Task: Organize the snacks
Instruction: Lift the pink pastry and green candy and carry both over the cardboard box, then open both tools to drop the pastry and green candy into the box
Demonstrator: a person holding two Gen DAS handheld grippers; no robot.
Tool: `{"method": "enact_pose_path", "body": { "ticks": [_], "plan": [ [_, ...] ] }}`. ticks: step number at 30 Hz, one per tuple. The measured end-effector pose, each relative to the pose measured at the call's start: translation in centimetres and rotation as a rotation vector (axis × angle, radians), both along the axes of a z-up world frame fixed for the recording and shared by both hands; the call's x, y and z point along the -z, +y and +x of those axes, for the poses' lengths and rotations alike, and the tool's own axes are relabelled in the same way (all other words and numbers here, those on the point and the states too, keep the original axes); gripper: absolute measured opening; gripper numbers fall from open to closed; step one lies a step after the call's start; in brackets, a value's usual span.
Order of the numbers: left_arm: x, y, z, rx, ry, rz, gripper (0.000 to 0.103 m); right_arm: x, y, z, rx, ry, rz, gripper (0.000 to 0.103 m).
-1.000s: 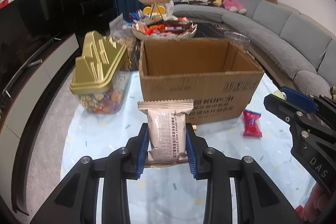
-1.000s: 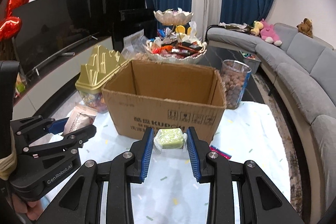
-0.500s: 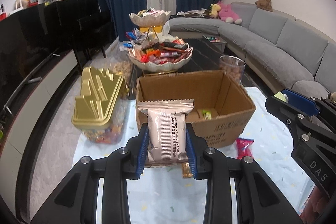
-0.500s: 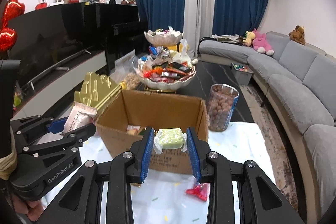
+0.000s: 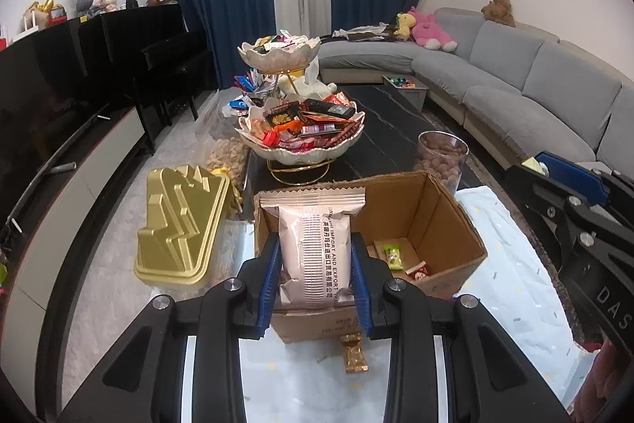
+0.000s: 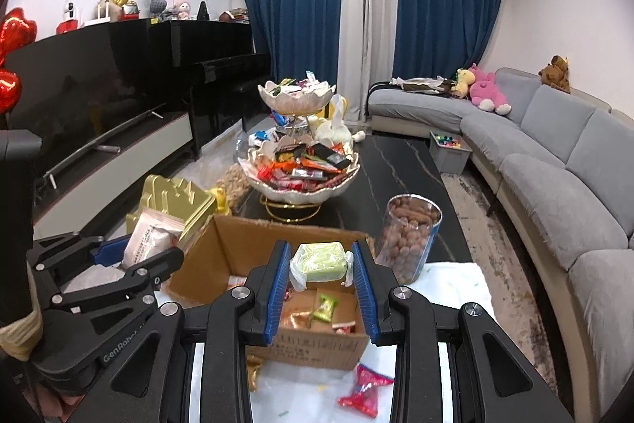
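Note:
My left gripper is shut on an upright pink snack packet, held above the near wall of the open cardboard box. A few small wrapped snacks lie on the box floor. My right gripper is shut on a small green wrapped snack, also above the box. In the right wrist view the left gripper with its pink packet shows at the left. A gold candy and a red candy lie on the white cloth in front of the box.
A gold-lidded candy jar stands left of the box. Behind it are a two-tier bowl stand full of snacks and a clear jar of brown nuts. A grey sofa runs along the right, a black TV unit along the left.
Both grippers have risen and come closer over the box with their snacks still held; the box interior now shows below them.

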State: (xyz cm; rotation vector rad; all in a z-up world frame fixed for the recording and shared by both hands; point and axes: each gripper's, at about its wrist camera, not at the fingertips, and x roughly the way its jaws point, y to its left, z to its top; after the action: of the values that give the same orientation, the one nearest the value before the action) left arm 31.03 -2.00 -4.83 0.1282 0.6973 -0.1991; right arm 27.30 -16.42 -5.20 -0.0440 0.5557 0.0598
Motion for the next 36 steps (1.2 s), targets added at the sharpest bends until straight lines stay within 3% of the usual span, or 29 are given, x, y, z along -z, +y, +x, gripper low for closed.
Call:
{"method": "enact_pose_path", "body": {
  "ticks": [11,34,36],
  "plan": [
    [1.2,-0.6,3.3,0.005,0.03,0.015,0.033,0.4,-0.1,3.6,-0.004,0.021,0.001,0.034],
    [5.8,-0.7,8.1,0.0,0.128,0.014,0.034,5.1,-0.2,9.3,-0.023,0.144,-0.008,0.036],
    [5.8,-0.8,8.0,0.001,0.119,0.019,0.041,4.9,-0.4,9.3,-0.021,0.141,-0.005,0.041]
  ]
}}
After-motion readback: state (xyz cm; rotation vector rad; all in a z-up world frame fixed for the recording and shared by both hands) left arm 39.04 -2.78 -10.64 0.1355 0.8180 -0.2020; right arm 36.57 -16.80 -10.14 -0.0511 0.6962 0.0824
